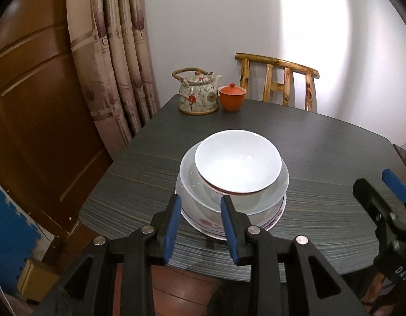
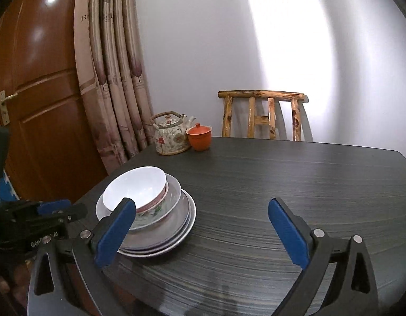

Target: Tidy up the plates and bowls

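A stack of dishes sits on the dark desk (image 2: 269,184), near its left edge as the right wrist view shows it. At the bottom lie flat plates (image 2: 176,234), the lowest with a pink flower print on its rim. On them rests a wide pale dish (image 1: 255,200), and in that a flowered bowl (image 2: 153,212) with a white bowl (image 1: 237,163) nested on top, tilted a little.

The left claw (image 1: 200,226) hangs in front of the stack, over the desk's near edge. Its blue pads stand partly apart with nothing between them, and they touch no dish.

The right claw (image 2: 200,233) is spread wide and holds nothing. Its left pad overlaps the stack in the picture, but contact cannot be told; the right pad is over bare desk. In the left wrist view this claw shows at the right edge, well apart from the stack.

At the far corner of the desk a flowered teapot (image 1: 197,94) stands just beside an orange lidded cup (image 1: 231,97). Behind the desk is a wooden chair (image 2: 261,115), with a curtain (image 2: 116,65) and a brown door (image 2: 42,92) to the left.
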`<control>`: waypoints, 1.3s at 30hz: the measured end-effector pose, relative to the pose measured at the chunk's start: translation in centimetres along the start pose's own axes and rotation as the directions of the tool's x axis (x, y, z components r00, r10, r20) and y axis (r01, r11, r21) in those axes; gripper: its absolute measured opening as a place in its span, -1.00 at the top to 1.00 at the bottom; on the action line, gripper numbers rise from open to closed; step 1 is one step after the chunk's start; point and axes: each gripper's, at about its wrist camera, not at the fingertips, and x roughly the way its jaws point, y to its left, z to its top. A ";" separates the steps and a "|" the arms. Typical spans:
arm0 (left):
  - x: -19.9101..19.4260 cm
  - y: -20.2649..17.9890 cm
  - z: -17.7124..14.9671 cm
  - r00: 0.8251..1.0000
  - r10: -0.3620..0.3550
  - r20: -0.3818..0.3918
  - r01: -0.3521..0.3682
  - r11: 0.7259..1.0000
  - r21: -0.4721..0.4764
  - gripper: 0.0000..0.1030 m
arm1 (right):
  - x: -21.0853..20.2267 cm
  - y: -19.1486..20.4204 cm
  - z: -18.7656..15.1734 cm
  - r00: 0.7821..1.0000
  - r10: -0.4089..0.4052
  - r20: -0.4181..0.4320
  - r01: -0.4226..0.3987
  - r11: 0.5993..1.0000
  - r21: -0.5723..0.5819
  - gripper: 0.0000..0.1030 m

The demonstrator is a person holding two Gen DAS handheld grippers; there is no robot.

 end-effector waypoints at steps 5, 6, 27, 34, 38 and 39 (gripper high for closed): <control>-0.6 -0.1 0.1 1.000 -0.003 0.014 0.003 1.000 0.004 0.38 | -0.7 0.5 -0.3 1.000 -0.003 -0.001 0.003 1.000 -0.007 -0.94; -0.7 -0.1 0.0 1.000 -0.003 0.016 0.003 1.000 0.004 0.38 | -0.8 0.7 -0.3 1.000 -0.004 -0.001 0.004 1.000 -0.017 -0.94; -1.2 -0.3 0.2 0.999 0.008 0.031 -0.009 1.000 0.012 -0.03 | -1.4 1.0 -0.6 1.000 -0.005 0.014 0.005 1.000 -0.001 -0.96; -1.3 -0.5 0.1 0.999 0.015 0.038 -0.016 1.000 0.018 -0.15 | -1.5 0.5 -0.6 1.000 -0.001 0.007 0.001 1.000 0.006 -0.96; -1.2 -0.6 0.0 0.999 0.019 0.032 -0.019 1.000 0.021 -0.16 | -1.6 0.3 -0.6 1.000 0.003 0.007 -0.003 1.000 0.005 -0.97; -1.1 -0.6 0.0 0.999 0.018 0.030 -0.019 1.000 0.023 -0.16 | -1.6 0.3 -0.6 1.000 0.002 0.007 -0.002 1.000 0.005 -0.97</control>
